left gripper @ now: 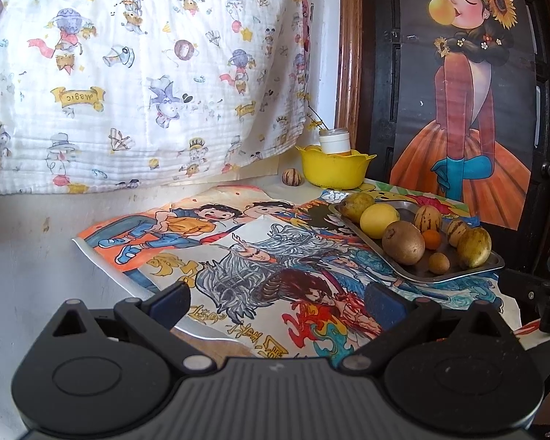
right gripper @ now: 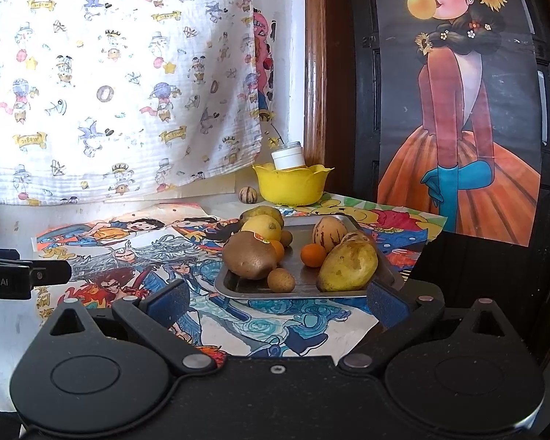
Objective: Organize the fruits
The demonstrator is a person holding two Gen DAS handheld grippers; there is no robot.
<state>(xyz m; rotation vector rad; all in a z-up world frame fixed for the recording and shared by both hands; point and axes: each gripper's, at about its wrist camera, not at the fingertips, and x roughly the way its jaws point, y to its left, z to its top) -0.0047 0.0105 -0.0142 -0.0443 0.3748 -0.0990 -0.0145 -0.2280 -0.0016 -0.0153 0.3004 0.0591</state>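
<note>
- Left gripper: jaws spread wide, nothing between them; it hovers over the drawing-covered table, well short of the fruit.
- Far left, along the wall: printed cloth hanging above the table edge.
- Centre back: one striped fruit sits alone on the table, just beside the left side of the yellow bowl. A white-lidded jar stands in the bowl.
- Right of centre: metal tray on the drawings, holding all the remaining fruit.
- Tray contents, left wrist view, left to right: greenish pear at the far end, lemon touching it, brown kiwi in front of the lemon, small orange beside the kiwi, small brown round fruit near the front rim, two striped fruits behind, yellow-green mango at the right end.
- Right gripper: released, jaws wide apart and empty; positioned just before the tray's near rim, with its right finger overlapping the tray corner in view. Contact cannot be told.
- Right wrist view: a second small orange shows behind the kiwi.
- Far right: poster of a figure in an orange dress on a dark door.
</note>
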